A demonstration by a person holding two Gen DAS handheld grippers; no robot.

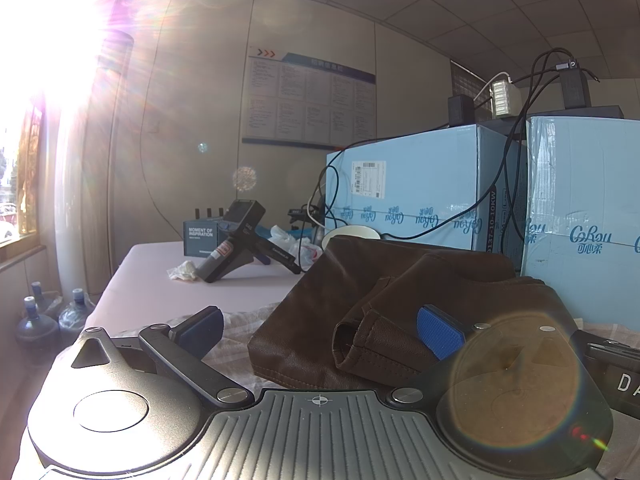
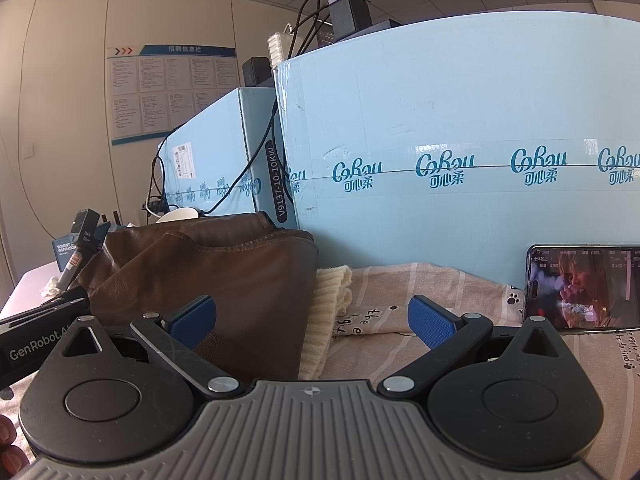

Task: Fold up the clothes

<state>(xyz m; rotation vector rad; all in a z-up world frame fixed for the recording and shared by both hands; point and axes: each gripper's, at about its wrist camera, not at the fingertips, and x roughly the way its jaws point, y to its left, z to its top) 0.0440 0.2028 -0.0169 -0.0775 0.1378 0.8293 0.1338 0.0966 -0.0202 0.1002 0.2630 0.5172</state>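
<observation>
A brown leather jacket (image 1: 400, 292) lies folded in a pile on the striped cloth on the table. In the left wrist view a sleeve cuff (image 1: 360, 340) lies between my fingers. My left gripper (image 1: 320, 332) is open, low in front of the jacket, holding nothing. In the right wrist view the jacket (image 2: 224, 276) sits left of centre, with a cream knit garment (image 2: 328, 312) beside it. My right gripper (image 2: 312, 320) is open, with the jacket's edge and the knit garment between its fingers, holding nothing.
Two light blue cardboard boxes (image 2: 460, 128) with cables and chargers on top stand behind the clothes. A phone (image 2: 584, 288) playing video leans on the right box. Another gripper on a stand (image 1: 240, 240), a small box and tissue sit further left. Water bottles (image 1: 44, 320) stand on the floor.
</observation>
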